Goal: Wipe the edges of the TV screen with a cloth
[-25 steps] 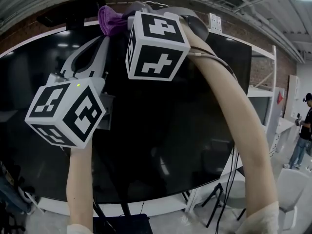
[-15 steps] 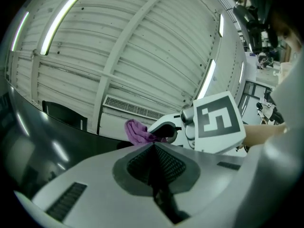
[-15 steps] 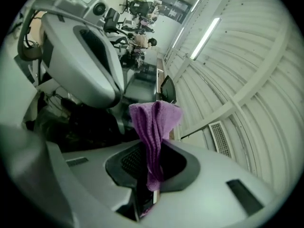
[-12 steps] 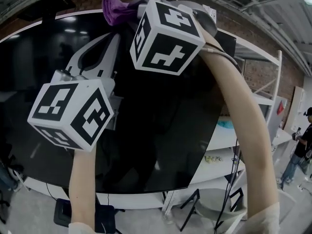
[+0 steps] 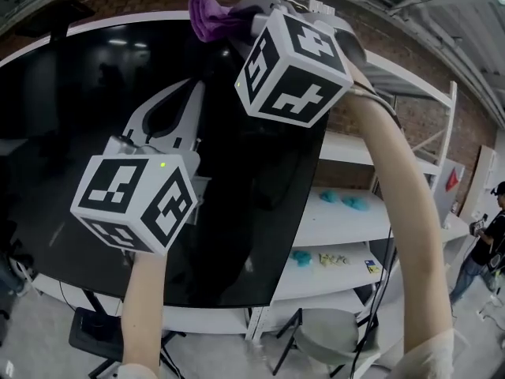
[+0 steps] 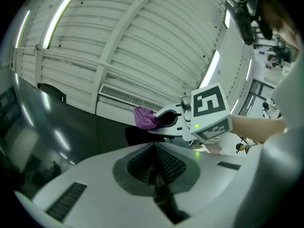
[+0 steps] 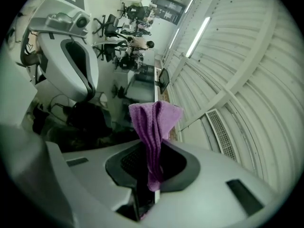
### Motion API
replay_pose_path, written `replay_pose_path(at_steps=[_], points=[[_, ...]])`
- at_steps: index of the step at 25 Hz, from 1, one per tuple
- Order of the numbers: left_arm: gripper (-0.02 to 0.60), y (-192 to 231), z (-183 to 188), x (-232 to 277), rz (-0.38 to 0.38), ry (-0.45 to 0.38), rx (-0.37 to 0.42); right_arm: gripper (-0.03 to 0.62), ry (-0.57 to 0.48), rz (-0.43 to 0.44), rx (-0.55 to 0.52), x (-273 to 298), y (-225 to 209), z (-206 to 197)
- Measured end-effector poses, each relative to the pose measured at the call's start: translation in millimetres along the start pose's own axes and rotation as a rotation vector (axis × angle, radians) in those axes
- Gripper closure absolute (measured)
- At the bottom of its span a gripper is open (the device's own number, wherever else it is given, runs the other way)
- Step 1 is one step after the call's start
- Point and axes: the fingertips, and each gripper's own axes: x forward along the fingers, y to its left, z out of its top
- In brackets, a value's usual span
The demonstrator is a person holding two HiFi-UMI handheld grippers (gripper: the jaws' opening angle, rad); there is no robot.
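The wide black TV screen [image 5: 71, 109] fills the left and middle of the head view, its glossy face mirroring ceiling lights. In front of it the left gripper [image 5: 190, 91] points up toward the screen's upper part, its marker cube [image 5: 134, 202] nearest the camera and showing a small green light. The left gripper view shows its jaws pressed together with nothing between them [image 6: 153, 152]. Further right and higher, a purple cloth [image 5: 207, 14] sits at the top edge of the screen, near the upper right corner. It is pinched in the right gripper [image 5: 237, 16], whose own cube [image 5: 293, 63] hangs just below. In the right gripper view the jaws are clamped on the cloth's lower end [image 7: 151, 167], while the rest of the cloth [image 7: 154, 120] stands up in folds past the tips. Right of the screen stands a white shelving unit [image 5: 394, 231] against a brick wall [image 5: 359, 129], with small blue objects [image 5: 347, 201] on one shelf. A stool [image 5: 327, 336] stands below it, and a person [image 5: 488, 243] stands at the far right edge.
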Motion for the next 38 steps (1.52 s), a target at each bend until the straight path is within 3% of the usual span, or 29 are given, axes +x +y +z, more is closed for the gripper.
replay_pose_path(at_steps=[16, 19, 26, 30, 38], points=[[0.566, -64.2, -1.6, 45.9, -0.105, -0.046, 0.007, 0.531, 0.105, -0.081, -0.045, -34.5, -3.2, -73.3], [0.566, -81.5, -3.1, 54.3, -0.095, -0.038, 0.027, 0.531, 0.079, -0.044, 0.006, -46.8, -3.1, -90.4], [0.566, -128.3, -9.4, 68.1, -0.049, 0.0, 0.069, 0.531, -0.071, -0.051, 0.163, -73.4, -4.3, -115.0], [0.566, -153.0, -16.8, 75.1, -0.018, 0.015, 0.143, 0.531, -0.142, -0.08, 0.266, -85.8, -15.2, -134.2], [0.566, -155.5, -25.3, 58.8, 0.057, 0.053, 0.2, 0.531, -0.296, -0.14, 0.527, -99.1, -9.9, -146.9]])
